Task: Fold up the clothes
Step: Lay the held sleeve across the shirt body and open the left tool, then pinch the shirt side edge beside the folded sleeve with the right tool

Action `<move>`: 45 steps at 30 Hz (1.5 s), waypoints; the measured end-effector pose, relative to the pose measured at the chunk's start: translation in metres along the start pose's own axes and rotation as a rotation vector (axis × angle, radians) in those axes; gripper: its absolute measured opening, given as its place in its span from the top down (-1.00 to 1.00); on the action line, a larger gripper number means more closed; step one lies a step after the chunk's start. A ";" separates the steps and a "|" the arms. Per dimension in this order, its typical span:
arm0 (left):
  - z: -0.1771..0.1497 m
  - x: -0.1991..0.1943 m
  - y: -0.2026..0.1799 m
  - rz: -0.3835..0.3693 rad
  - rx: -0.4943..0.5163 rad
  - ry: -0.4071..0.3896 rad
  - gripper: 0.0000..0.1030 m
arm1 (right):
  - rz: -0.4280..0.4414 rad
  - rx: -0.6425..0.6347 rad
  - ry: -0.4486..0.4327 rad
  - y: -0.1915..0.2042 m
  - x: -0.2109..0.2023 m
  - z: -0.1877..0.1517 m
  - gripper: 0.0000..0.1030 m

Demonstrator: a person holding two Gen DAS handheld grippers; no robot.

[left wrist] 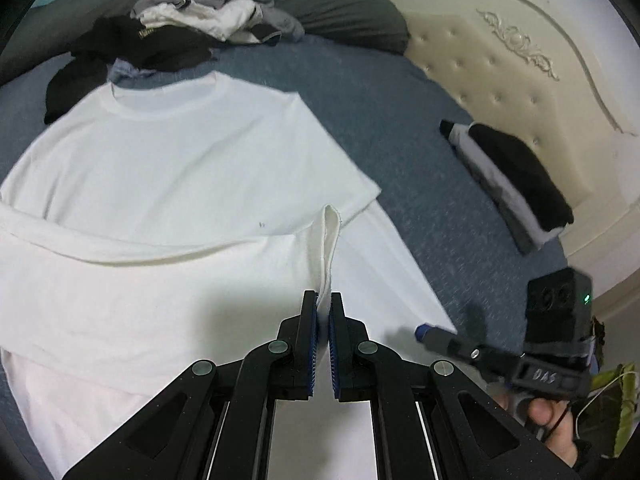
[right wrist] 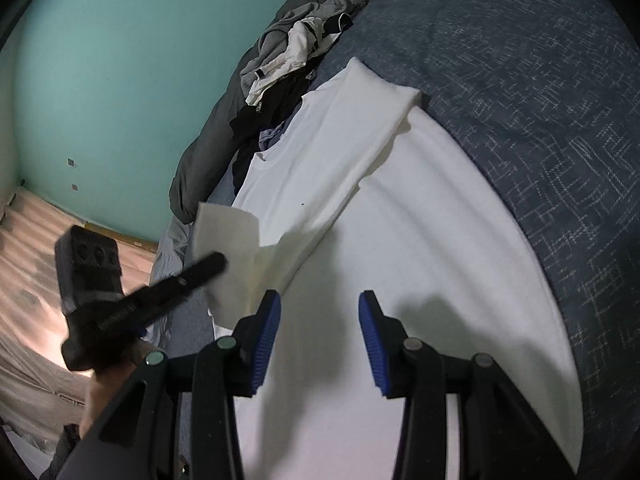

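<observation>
Teal wall and a cream tufted headboard (left wrist: 500, 92) frame the bed (left wrist: 380, 120), whose blue patterned cover carries everything. A white T-shirt (left wrist: 172, 160) lies spread across the middle of the bed, collar toward the far edge. One side panel is drawn across its front, so the fold looks partly made, with the lower half and the rest of the folds seemingly left to do.

The left gripper (left wrist: 324, 312) has its jaws nearly closed on a raised edge of the shirt's cloth. The right gripper (right wrist: 320, 320) hangs over the shirt's near part with jaws wide apart, holding nothing.

By the headboard edge sits a folded stack (left wrist: 516, 184) of dark and white garments. At the far edge a loose pile (left wrist: 192, 20) of grey, white and black clothes lies crumpled, judged still to fold.
</observation>
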State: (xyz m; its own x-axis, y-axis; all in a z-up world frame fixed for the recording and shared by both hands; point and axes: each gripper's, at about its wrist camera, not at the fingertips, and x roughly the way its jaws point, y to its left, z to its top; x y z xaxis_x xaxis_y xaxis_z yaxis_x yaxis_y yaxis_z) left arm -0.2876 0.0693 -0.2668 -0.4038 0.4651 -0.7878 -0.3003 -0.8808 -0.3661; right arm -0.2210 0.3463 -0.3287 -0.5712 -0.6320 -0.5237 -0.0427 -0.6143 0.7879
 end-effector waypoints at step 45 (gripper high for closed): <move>-0.107 -0.064 0.156 0.166 -0.244 -0.132 0.52 | -0.101 -0.076 0.172 0.007 0.085 -0.003 0.03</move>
State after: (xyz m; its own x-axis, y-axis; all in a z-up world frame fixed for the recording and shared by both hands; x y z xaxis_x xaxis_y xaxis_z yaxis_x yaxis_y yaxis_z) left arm -0.2164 -0.1073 -0.3265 -0.5432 0.3071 -0.7814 -0.0119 -0.9334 -0.3585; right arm -0.2672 0.2862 -0.3687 -0.4189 -0.6327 -0.6513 -0.0271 -0.7082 0.7055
